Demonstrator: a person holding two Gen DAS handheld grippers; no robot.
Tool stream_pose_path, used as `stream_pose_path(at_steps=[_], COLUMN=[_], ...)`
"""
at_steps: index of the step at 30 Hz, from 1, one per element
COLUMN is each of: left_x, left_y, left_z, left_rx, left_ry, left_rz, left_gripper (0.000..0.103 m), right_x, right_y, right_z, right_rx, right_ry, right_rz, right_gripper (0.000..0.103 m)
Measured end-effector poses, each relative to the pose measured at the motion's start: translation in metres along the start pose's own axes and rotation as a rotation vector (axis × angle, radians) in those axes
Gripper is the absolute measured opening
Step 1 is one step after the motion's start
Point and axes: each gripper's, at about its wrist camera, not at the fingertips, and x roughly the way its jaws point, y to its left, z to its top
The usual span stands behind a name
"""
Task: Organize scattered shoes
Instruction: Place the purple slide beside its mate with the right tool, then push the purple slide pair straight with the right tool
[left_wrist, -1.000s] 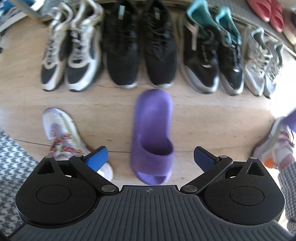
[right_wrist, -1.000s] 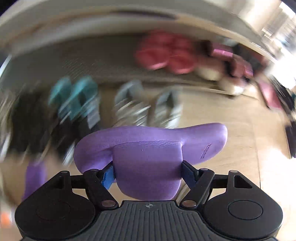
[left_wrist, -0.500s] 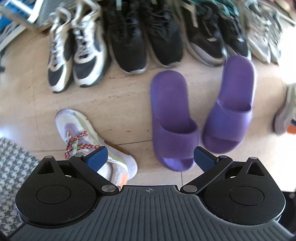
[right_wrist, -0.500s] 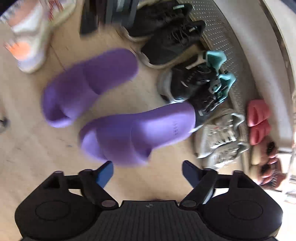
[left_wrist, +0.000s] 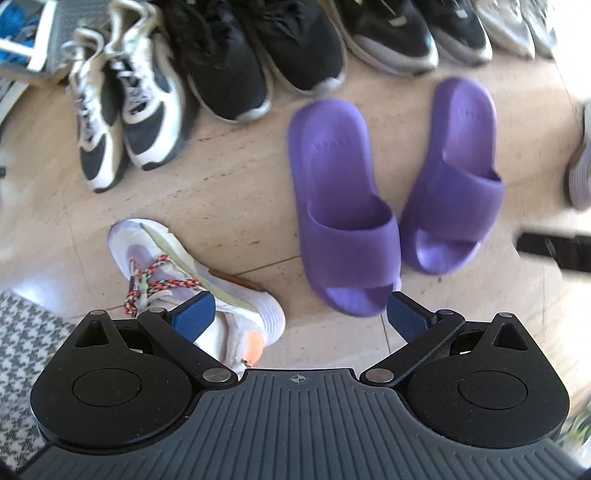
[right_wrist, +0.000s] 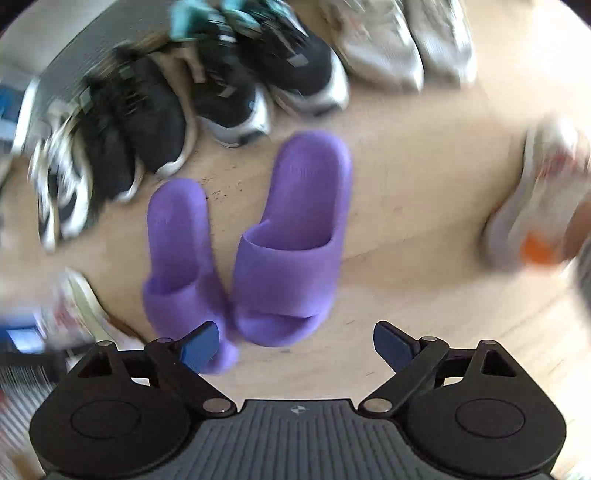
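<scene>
the right gripper (right_wrist: 295, 343) has just been opening wide, holding nothing. the left gripper (left_wrist: 299, 314) is standing wide too, empty. two purple slippers (right_wrist: 291, 240) are lying together just past both. only the left view is showing the white sneaker (left_wrist: 177, 273) beside the slippers clearly.

In the left wrist view the left gripper's body hides the heel of the white sneaker with multicoloured laces (left_wrist: 173, 273), and one of its blue fingers (left_wrist: 194, 314) covers part of that shoe's side. Above the purple slides (left_wrist: 343, 221), the picture's top edge cuts off the black sneakers (left_wrist: 258, 48). Right of the slides, a dark object (left_wrist: 557, 247) and a pale shoe (left_wrist: 581, 166) are cropped and smeared. The right wrist view is motion-blurred throughout; an orange-marked sneaker (right_wrist: 535, 206) right of the slides is indistinct.
</scene>
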Motion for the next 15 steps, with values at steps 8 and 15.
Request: stream_pose_path(at_steps=[8, 15], left_x=[-0.003, 0.003], left_y=[0.005, 0.028], left_z=[0.014, 0.02], left_rx=[-0.013, -0.093], left_ry=[-0.017, 0.011], left_rz=[0.024, 0.025], left_gripper=[0.101, 0.101], right_x=[0.058, 0.102], right_y=[0.028, 0.031], right_z=[0.023, 0.031], right_rx=[-0.043, -0.054], right_ry=[-0.013, 0.037], right_rz=[-0.093, -0.156], right_gripper=[0.097, 0.101])
